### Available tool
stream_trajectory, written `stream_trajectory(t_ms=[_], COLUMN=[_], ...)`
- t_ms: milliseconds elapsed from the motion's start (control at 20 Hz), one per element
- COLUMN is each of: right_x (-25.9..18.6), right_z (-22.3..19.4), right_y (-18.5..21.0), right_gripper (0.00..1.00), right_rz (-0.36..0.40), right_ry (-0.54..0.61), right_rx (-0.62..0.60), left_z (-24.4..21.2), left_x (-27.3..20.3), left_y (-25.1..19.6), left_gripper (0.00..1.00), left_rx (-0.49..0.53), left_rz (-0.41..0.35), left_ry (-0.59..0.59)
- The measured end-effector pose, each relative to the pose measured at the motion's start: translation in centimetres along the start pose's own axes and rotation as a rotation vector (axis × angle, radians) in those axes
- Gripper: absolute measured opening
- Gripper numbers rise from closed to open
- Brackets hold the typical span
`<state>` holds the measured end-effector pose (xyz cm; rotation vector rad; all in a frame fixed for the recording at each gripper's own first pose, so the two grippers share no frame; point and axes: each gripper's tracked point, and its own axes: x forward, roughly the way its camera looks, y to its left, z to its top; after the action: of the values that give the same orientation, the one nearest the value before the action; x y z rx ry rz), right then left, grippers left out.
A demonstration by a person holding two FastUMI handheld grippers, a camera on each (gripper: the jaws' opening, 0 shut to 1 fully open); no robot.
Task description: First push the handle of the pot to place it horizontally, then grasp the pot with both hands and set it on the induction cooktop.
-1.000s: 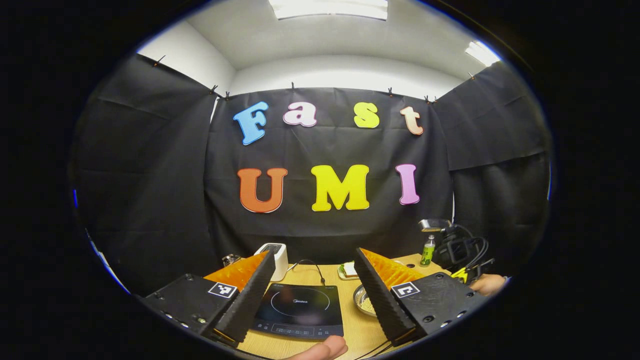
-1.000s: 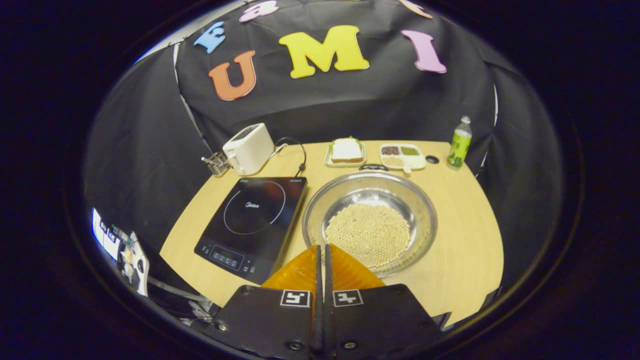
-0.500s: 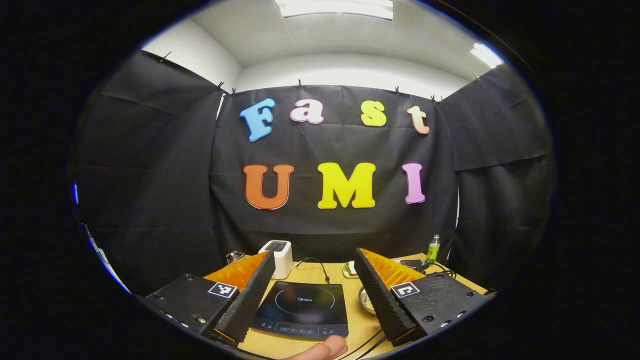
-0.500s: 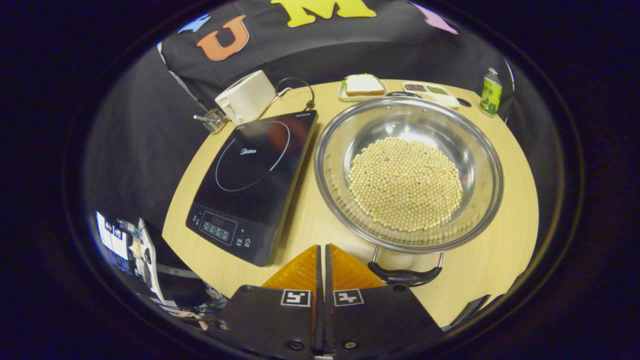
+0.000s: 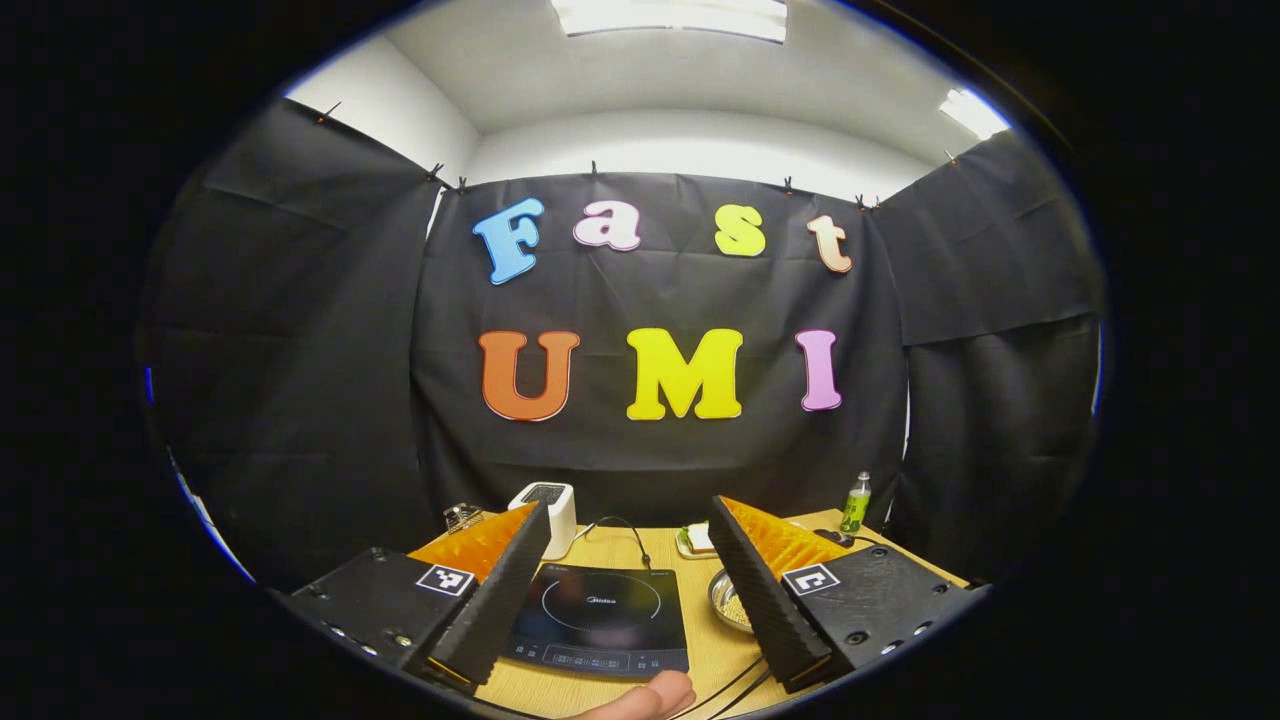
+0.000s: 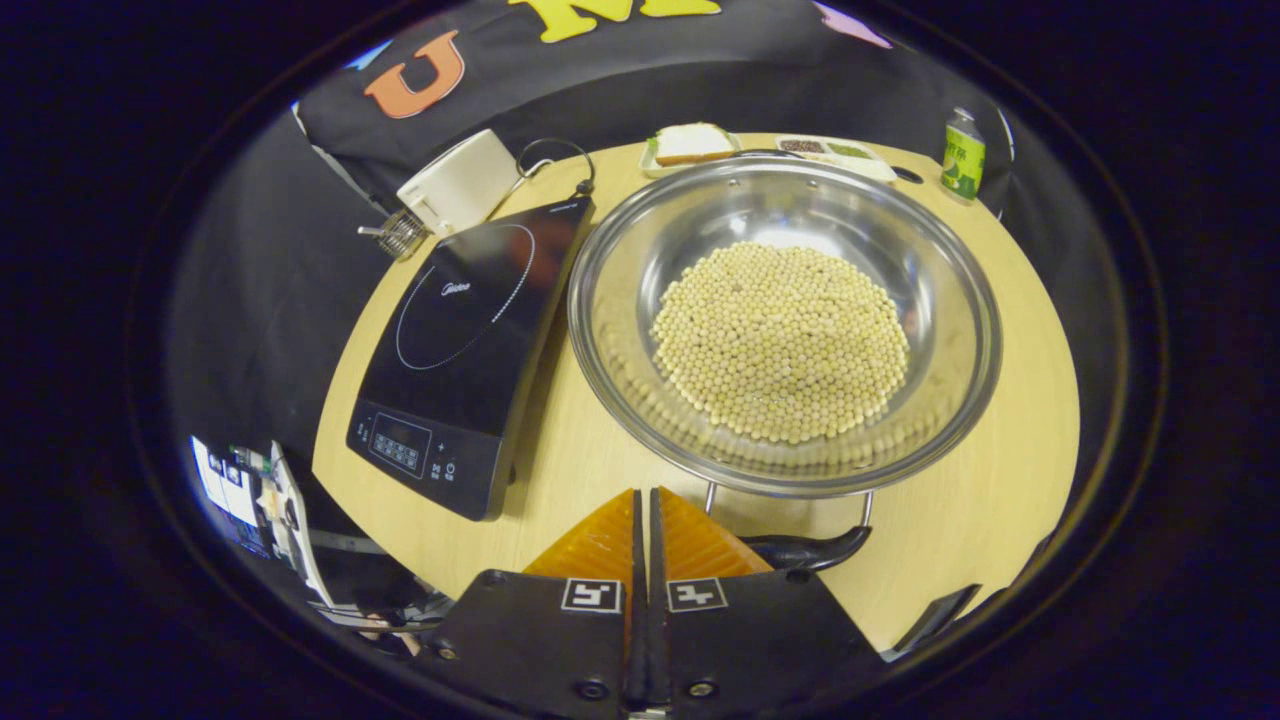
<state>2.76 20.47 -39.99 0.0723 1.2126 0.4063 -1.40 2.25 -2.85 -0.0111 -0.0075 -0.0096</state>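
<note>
On the tabletop (image 6: 560,470) the induction cooktop (image 6: 470,340) lies at 9 o'clock of the pot (image 6: 785,320) (soybeans inside), just beside it. The left gripper (image 5: 625,575) hangs back, jaws spread. The right gripper (image 6: 645,525), jaws pressed together, sits beside the pot's near handle (image 6: 805,550), at 6 o'clock: handle-pushing step, needing a sideways nudge.

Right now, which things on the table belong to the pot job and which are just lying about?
Job:
pot of beans
near pot handle
induction cooktop
right gripper, shut
left gripper, open

Lying about:
toaster
sandwich plate
divided dish
green bottle
</note>
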Motion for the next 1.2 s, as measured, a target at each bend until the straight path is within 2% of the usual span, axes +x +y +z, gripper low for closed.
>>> stream_trajectory(t_ms=[300,700,850,1200], right_x=[-1.3,-1.2,-1.4,-1.4], right_z=[-0.1,0.1,0.1,0.9], right_y=[-3.0,-8.2,-9.8,-14.9], right_gripper=[0.02,0.02,0.02,0.04], right_rz=[-0.007,-0.054,-0.044,-0.091], right_ry=[-0.005,-0.047,-0.047,-0.072], right_rx=[0.018,0.033,0.049,0.083], left_z=[-0.2,0.5,1.1,1.1], left_x=[0.1,-0.3,-0.4,0.0], left_y=[-0.5,-0.5,-0.7,-1.5], left_gripper=[0.96,0.96,0.96,0.96], left_rx=[0.003,0.008,0.006,0.013], left_rz=[-0.007,-0.002,0.0,-0.004], left_ry=[0.002,-0.012,-0.02,-0.019])
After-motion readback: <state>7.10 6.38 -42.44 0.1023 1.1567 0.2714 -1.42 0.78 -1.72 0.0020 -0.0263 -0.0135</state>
